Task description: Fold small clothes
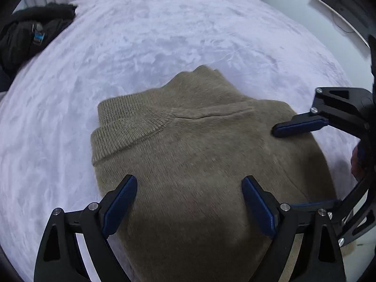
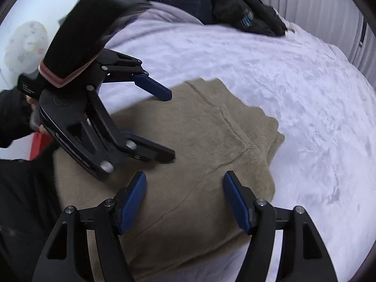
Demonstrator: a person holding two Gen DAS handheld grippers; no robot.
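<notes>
Left side: we've got the left black gripper with blue pads [image 1: 189, 183] spread wide over the sweater, nothing pinched.
Middle: the folded olive-brown knit sweater [image 1: 188, 141] lies flat on our fuzzy lavender blanket [image 1: 141, 35].
Right side: the right black gripper [image 2: 184, 178] hangs spread above it, empty.

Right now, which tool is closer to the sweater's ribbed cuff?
Left. The left tool hangs open over the sweater on the side where the ribbed cuff lies. The right tool, also open, is over the opposite side, farther from the cuff.
</notes>
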